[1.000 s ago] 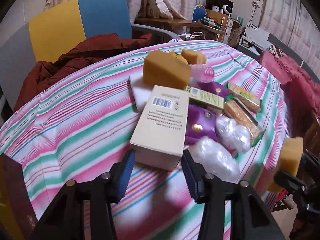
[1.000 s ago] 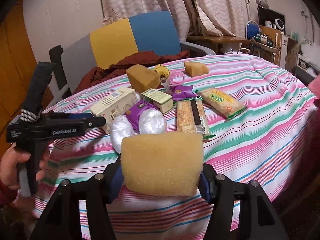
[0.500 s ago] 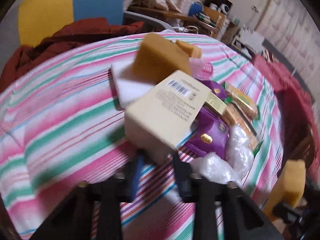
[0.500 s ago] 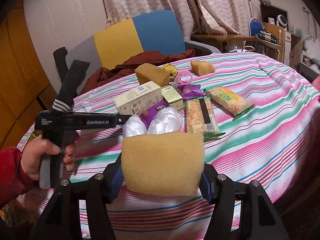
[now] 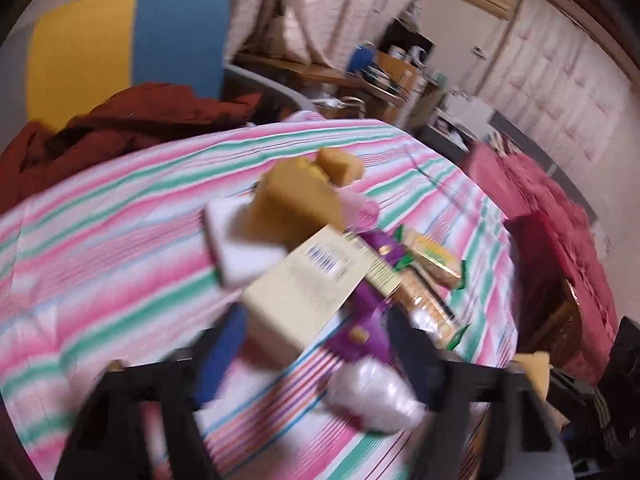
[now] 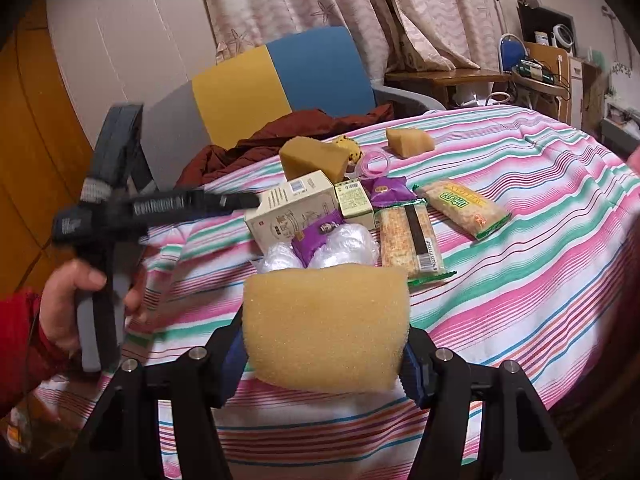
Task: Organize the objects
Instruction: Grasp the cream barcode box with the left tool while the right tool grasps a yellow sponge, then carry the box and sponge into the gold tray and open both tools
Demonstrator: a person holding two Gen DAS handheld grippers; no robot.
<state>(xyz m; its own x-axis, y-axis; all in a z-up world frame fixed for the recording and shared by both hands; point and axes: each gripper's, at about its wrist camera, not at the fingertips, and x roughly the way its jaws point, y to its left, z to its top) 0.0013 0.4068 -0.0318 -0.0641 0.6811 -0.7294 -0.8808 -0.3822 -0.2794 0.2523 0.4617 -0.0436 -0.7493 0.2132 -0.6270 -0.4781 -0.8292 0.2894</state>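
My left gripper (image 5: 314, 344) hangs over the near end of a cream carton (image 5: 308, 284), its jaws opening wide. The carton's end lies between the fingers, and the right finger stands well clear of it. The picture is blurred. In the right wrist view the left gripper (image 6: 252, 200), held by a hand in a red sleeve, points at the cream carton (image 6: 296, 210). My right gripper (image 6: 323, 354) is shut on a yellow sponge block (image 6: 326, 328) above the table's near edge. A pile of snack packs (image 6: 408, 236), purple packets (image 6: 316, 236) and clear bags (image 6: 348, 244) lies beside the carton.
A striped cloth (image 6: 520, 272) covers the round table. Further back lie a large brown sponge (image 6: 312, 158), a smaller sponge piece (image 6: 410, 142) and a pink ring (image 6: 374, 164). A chair (image 6: 280, 84) with a dark red jacket stands behind. A red-covered seat (image 5: 552, 216) is at the right.
The left gripper closed, then sprang wide open while moving in over the carton's near end. The carton shifted toward the pile. The right gripper stayed still with the sponge.
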